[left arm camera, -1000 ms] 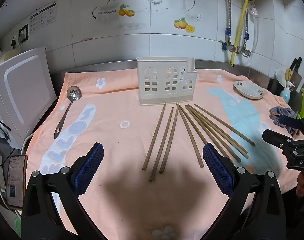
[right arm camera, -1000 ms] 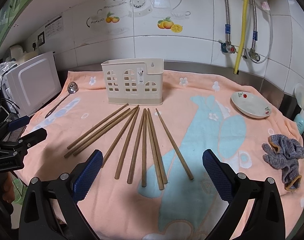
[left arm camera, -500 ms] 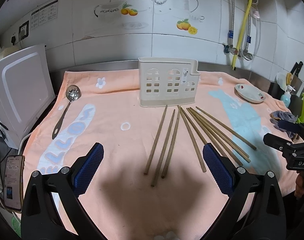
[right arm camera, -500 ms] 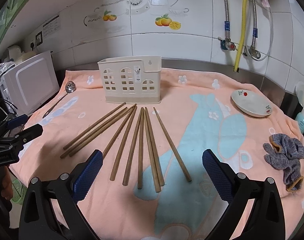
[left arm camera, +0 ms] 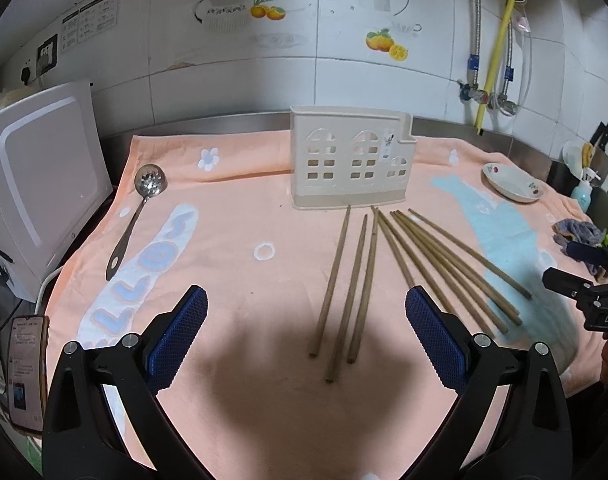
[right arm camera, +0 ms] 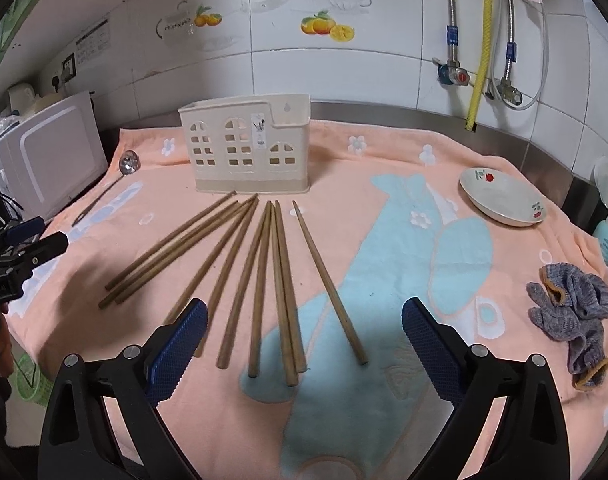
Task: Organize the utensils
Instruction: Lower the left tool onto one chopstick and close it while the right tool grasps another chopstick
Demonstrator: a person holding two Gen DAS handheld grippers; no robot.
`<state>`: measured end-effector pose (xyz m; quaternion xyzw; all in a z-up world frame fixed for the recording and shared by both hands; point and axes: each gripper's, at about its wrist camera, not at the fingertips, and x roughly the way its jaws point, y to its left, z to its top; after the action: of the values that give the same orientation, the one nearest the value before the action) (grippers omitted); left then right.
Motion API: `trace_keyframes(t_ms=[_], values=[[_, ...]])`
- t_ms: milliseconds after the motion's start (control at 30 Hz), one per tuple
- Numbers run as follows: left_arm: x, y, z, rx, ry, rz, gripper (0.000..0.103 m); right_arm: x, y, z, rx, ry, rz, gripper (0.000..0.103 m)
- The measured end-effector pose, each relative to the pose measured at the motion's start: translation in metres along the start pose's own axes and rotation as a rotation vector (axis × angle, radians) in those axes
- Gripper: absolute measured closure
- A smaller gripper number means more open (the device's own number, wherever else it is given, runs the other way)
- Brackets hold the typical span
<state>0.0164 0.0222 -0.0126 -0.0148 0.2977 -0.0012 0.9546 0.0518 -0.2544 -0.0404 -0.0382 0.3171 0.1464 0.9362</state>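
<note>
Between the blue pads of the left gripper [left arm camera: 306, 330] is only bare towel and shadow; its jaws stand wide apart and hold nothing. Just past them lie three brown chopsticks [left arm camera: 354, 286] side by side, with more sticks fanned out to the right. The right gripper [right arm camera: 304, 340] hangs over the near ends of the same sticks. Its jaws are wide but closing a little, and the pads touch none of the sticks, though a few near ends lie on the towel below the gap.

All the chopsticks lie flat on the peach towel [right arm camera: 384, 184], with their far ends close together near the bottom of the cream utensil holder [right arm camera: 244, 148]. The holder looks like a small house with little window holes. It stands upright on the towel. Through the windows nothing can be seen inside, but its open top is hidden from both views, so I cannot tell for sure.

Off to the left, a metal ladle [left arm camera: 134, 220] with holes in its bowl lies on the towel, well apart from the holder. Beside the towel stands a white box-like machine [left arm camera: 36, 184], and a phone [left arm camera: 26, 364] lies near the edge.

On the right side sits a shallow white dish [right arm camera: 502, 198] with small red flowers. It looks empty. Nearer, a gray cloth [right arm camera: 576, 312] lies crumpled on the towel.
</note>
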Motion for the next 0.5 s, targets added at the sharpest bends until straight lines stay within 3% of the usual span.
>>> trace_keyframes(t_ms=[67,200,500], values=[[0.007,0.005,0.000,-0.010,0.016,-0.002,0.006,0.005,-0.002,0.000,0.000,0.016,0.012,0.022],[0.018,0.012,-0.001,-0.015,0.041,-0.004,0.006,0.016,-0.007,-0.001,0.005,0.035,0.015,0.025],[0.033,0.014,-0.007,0.010,0.068,-0.057,0.009,0.042,-0.024,-0.013,0.017,0.100,0.023,0.048]])
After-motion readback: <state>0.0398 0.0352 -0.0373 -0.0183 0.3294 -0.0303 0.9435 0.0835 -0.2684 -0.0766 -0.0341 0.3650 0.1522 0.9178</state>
